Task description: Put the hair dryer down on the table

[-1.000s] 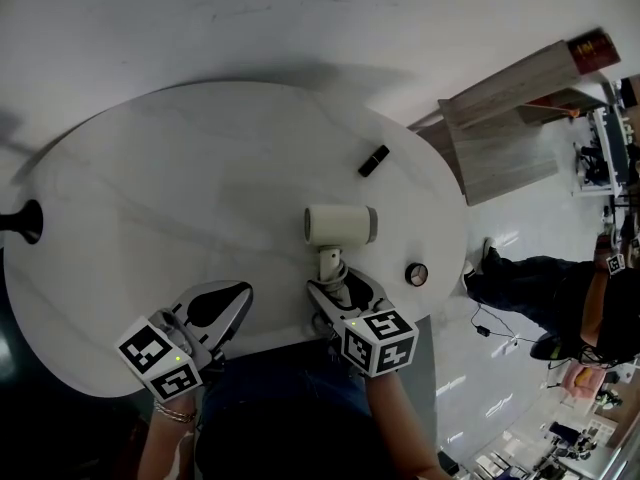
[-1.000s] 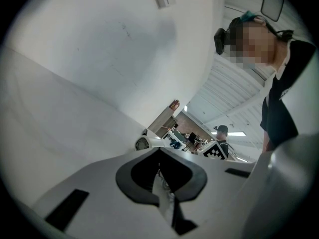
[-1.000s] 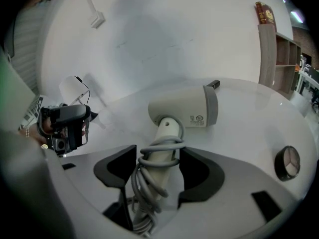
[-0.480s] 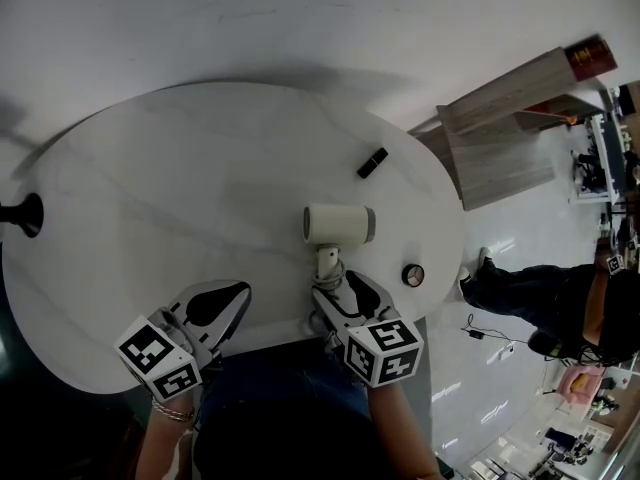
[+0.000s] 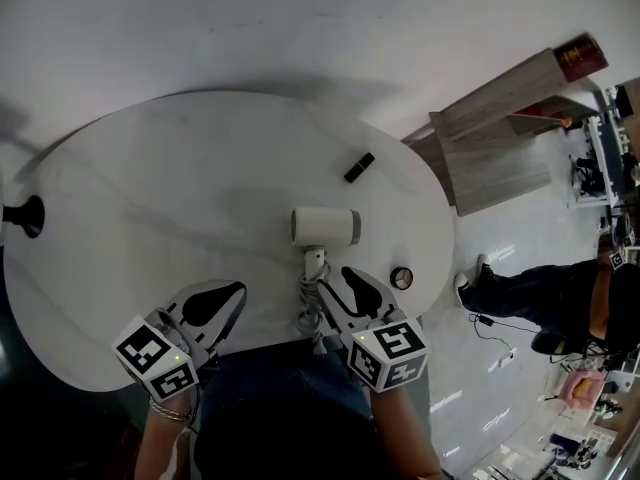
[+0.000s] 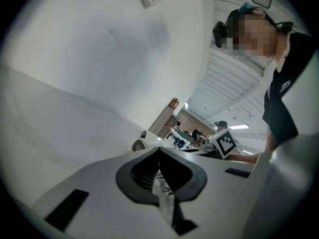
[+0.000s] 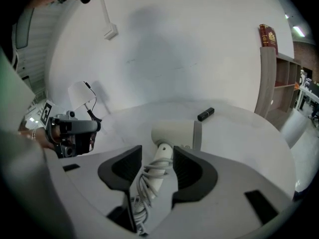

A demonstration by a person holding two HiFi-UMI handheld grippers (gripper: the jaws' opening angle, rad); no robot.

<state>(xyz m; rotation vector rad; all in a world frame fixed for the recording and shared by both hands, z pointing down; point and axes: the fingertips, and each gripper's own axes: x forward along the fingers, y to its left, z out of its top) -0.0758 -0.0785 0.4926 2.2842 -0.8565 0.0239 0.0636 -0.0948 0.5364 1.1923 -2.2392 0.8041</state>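
My right gripper (image 7: 155, 169) has its fingers spread, and they have just been closing in somewhat. The cord-wrapped handle of the hair dryer (image 5: 325, 226) shows in the gap between them. There is a gap on the left pad's side and no pad is plainly pressing, so I read nothing as gripped. The dryer lies flat on the table (image 5: 150, 168), its barrel just ahead of those fingertips and crosswise to them. Its loose cord (image 5: 305, 313) is bunched beside the fingers toward the near rim. My left gripper (image 6: 159, 156) has its pads pressed together on nothing and sits over the near edge, well to the left of the dryer. Just right of the right fingers a small round thing (image 5: 401, 278) sits close to the rim, so room there is tight. Farther ahead, past the barrel, lies a small black stick (image 5: 359, 167). Ahead of the left fingers open tabletop runs out to a black object (image 5: 25, 218) at the far left edge.
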